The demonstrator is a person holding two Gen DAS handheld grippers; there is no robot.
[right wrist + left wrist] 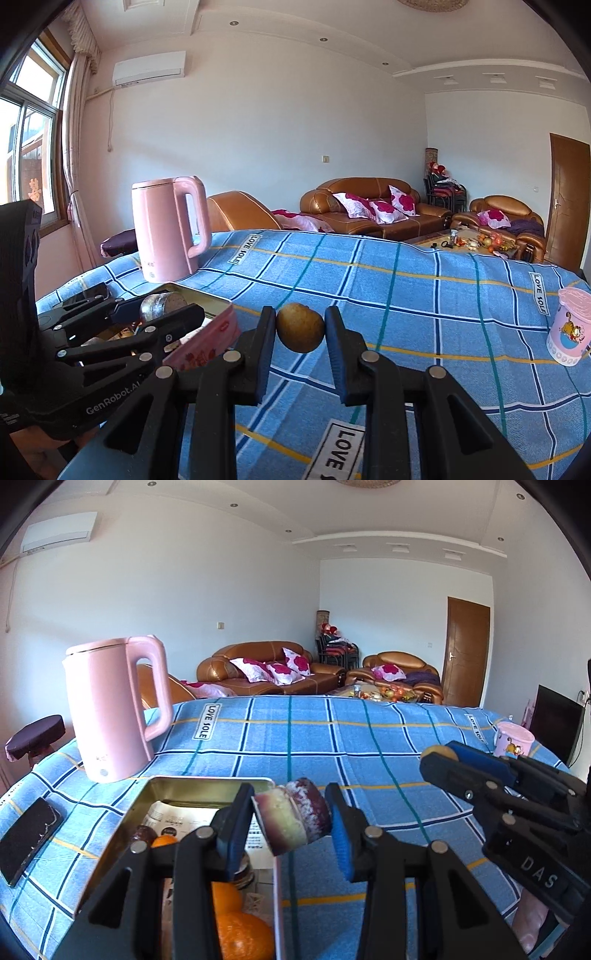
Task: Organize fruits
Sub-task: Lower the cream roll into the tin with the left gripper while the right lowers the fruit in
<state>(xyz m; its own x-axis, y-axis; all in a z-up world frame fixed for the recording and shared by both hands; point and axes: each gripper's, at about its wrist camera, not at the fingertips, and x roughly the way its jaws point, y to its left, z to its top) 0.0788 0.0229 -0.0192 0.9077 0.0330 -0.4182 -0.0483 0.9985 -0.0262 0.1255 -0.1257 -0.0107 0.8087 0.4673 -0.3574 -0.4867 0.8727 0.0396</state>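
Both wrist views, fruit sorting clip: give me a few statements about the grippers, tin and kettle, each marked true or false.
1. The right gripper is shut on a small brown fruit. True.
2. The left gripper is empty. False: it holds a purple-and-green cut fruit piece.
3. The metal tin already holds oranges. True.
4. The pink kettle lies on its side. False: it stands upright.
5. The pink cup stands inside the tin. False: it stands apart on the blue checked cloth.

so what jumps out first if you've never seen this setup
Each gripper holds a fruit above the blue checked cloth: the left gripper clamps a purple, frosty-looking cut fruit piece by the open tin, and the right gripper pinches a small brown round fruit. A tall pink kettle stands behind the tin.
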